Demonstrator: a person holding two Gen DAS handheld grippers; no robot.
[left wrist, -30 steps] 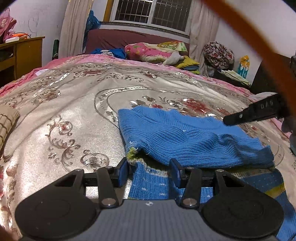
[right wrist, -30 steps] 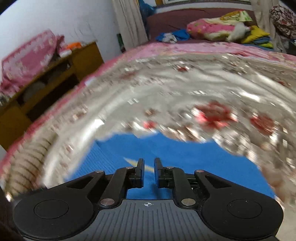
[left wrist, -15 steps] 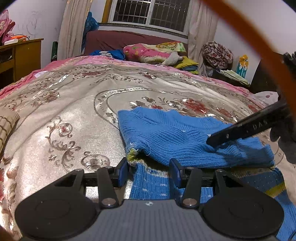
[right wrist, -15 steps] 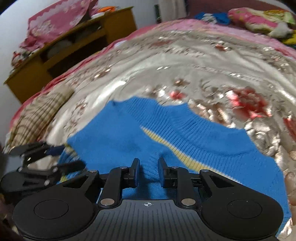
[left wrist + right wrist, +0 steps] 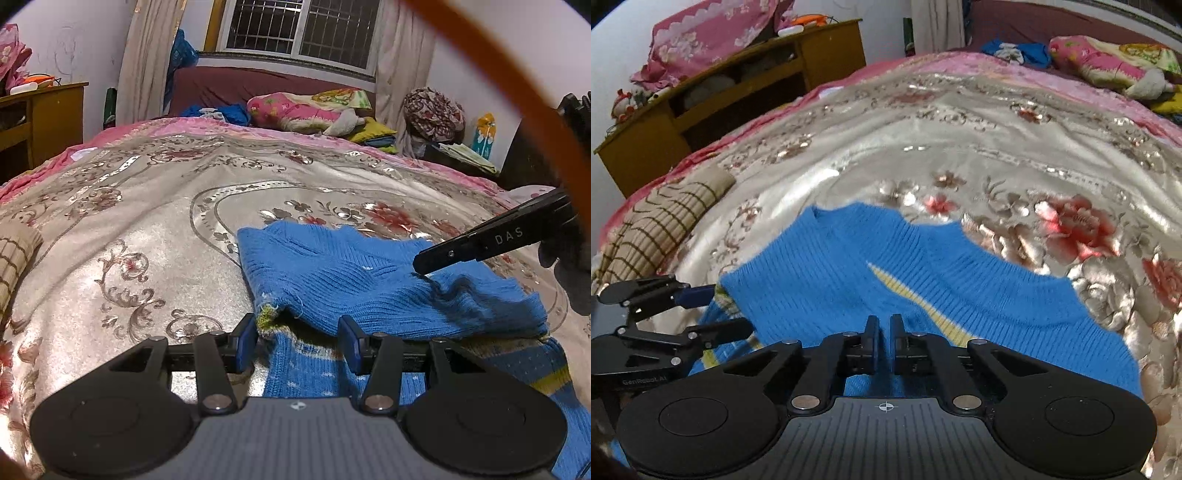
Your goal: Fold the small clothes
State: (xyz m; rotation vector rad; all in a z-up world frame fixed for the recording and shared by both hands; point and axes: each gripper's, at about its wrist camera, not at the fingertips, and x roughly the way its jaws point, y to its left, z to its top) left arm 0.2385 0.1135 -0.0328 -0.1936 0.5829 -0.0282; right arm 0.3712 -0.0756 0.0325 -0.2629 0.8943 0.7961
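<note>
Covering most of both views: floral bedspread [image 5: 155,229], silvery with red blooms. Lying on it near the front, folded partly over itself: blue knit sweater [image 5: 886,280], yellow stripe showing. Reaching over the sweater's near edge: left gripper [image 5: 297,341], jaws standing apart, knit between but not pinched. Pressing down on the upper fold: right gripper [image 5: 884,334], jaws just closed together, whether pinching knit unclear.

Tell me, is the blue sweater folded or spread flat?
Folded, partly: the blue sweater has one layer lying over its patterned lower layer on the bedspread.
</note>
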